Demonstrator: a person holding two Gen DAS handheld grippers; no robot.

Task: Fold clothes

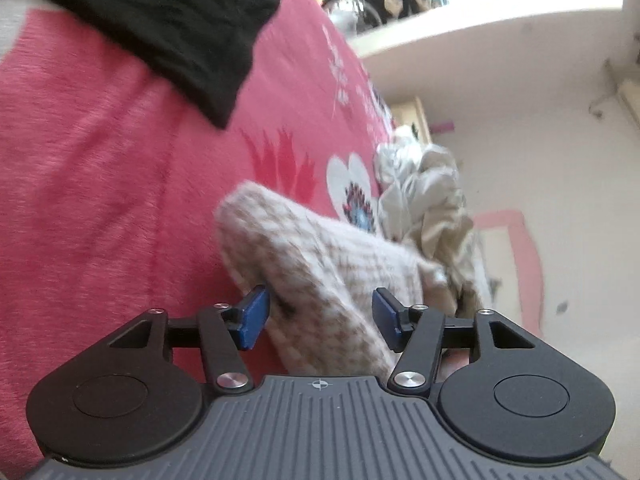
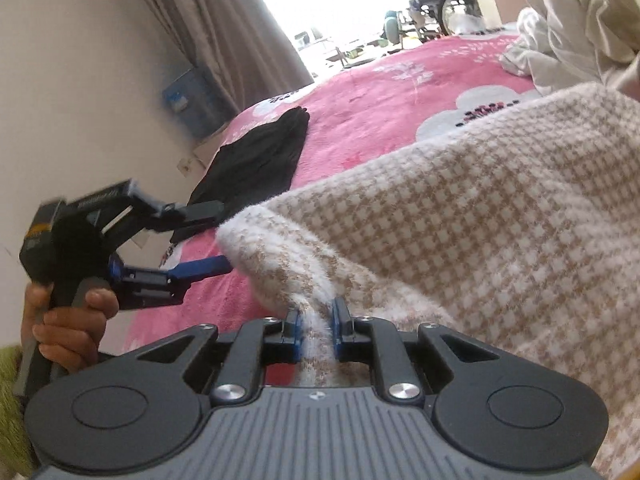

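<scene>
Fuzzy knitted garment [image 2: 500,208], plush blanket [image 2: 380,92]

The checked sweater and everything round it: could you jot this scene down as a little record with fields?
surface: pink floral blanket
item in hand: beige-and-white checked sweater
right gripper: shut on a bunched fold of the sweater
left gripper: jaws apart, sweater between them, pads not pressing
holder: a hand on the left gripper's handle
also on the blanket: black garment, lying flat; crumpled pale garment
</scene>
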